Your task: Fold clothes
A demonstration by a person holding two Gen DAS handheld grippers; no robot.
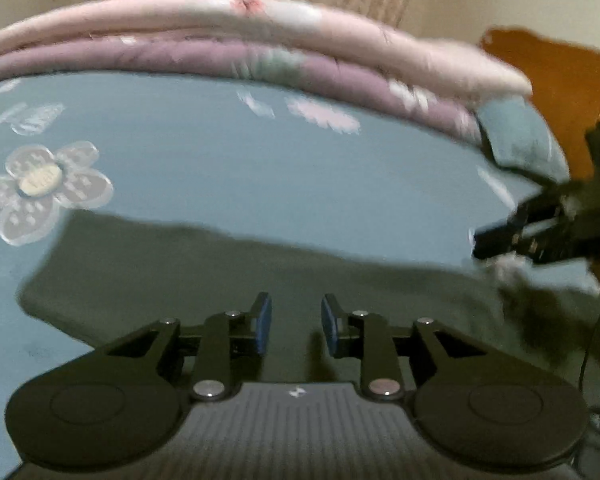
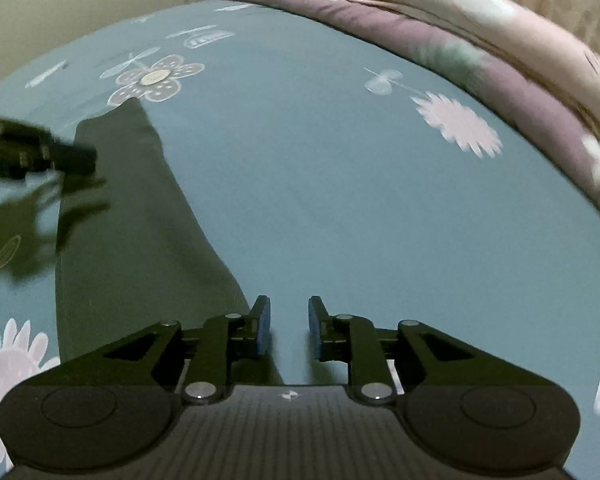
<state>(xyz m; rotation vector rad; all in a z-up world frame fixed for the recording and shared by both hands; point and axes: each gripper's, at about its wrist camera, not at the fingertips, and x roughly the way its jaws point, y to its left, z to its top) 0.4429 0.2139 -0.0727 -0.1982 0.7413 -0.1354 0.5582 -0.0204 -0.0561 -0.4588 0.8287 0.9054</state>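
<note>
Blue bedding with a flower print [image 2: 340, 200] covers the bed, and a folded pink and purple quilt [image 1: 260, 40] is stacked along its far side, in front of a pale wall. A dark green garment [image 1: 240, 288] is spread flat on the sheet. In the left wrist view it lies straight under and ahead of the left hand-held gripper [image 1: 296, 320], whose blue pads are parted with nothing between them. Its long axis is seen in the right wrist view, running from beside the right hand-held gripper [image 2: 287, 326] away and to the left, towards a narrow end near a printed flower [image 2: 156, 78].

The right hand-held gripper is likewise released and empty; it hangs over bare sheet, just beside the garment's right edge, so the cloth lies to its left. The left hand-held gripper is judged the nearer to the cloth. Near the right hand-held gripper the garment looks bunched, though blur hides the detail. Wide open sheet is left between garment and quilt for a fold. Whether the garment has been folded already cannot be settled.
</note>
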